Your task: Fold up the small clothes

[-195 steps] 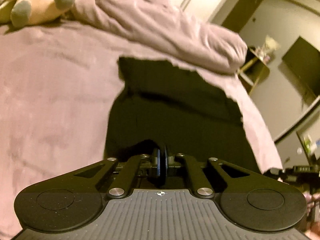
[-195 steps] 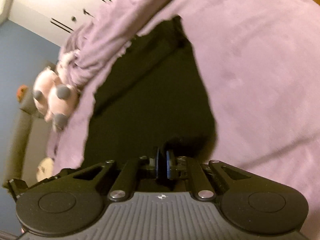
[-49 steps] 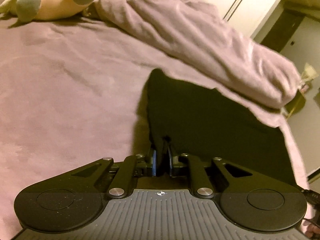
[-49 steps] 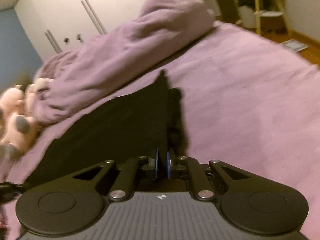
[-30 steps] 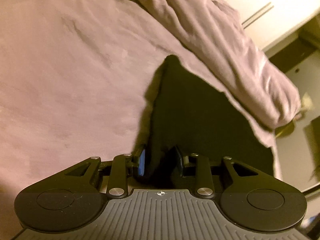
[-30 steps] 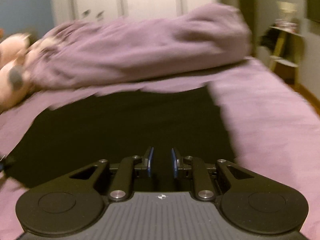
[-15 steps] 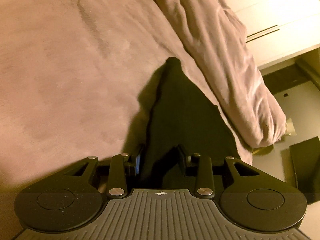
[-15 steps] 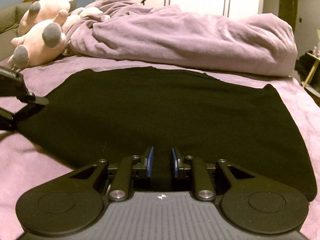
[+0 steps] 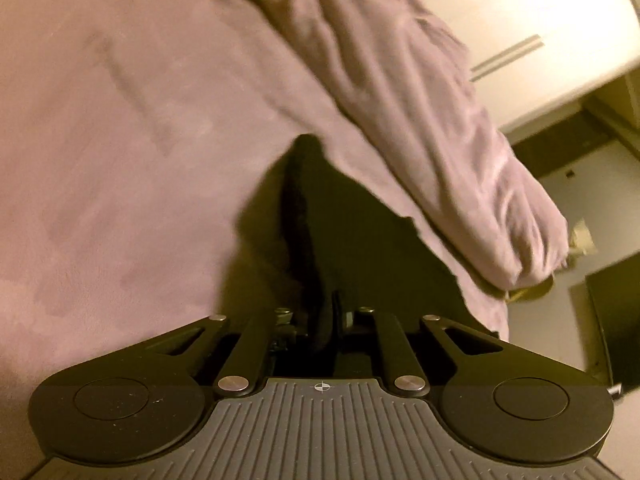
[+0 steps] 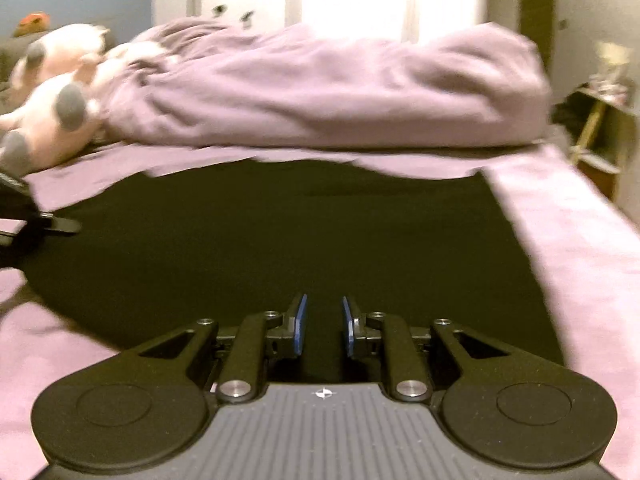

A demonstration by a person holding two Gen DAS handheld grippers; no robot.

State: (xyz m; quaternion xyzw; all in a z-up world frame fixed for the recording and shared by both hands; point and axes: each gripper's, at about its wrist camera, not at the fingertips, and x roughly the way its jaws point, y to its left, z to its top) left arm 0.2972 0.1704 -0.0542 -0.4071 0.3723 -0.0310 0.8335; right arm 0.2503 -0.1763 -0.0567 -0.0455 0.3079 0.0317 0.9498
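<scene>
Left wrist view: left gripper (image 9: 325, 320) is just clamping onto the edge of the black garment (image 9: 360, 248) lying on the purple bedspread (image 9: 120, 160). Right gripper (image 10: 323, 326) is hovering over the cloth, jaws slightly apart, holding nothing. Fabric is looking light, limp; pinching edges or corners likely works best.

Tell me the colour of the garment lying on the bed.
Black garment, plain, no pattern visible; clearest in the right wrist view.
</scene>
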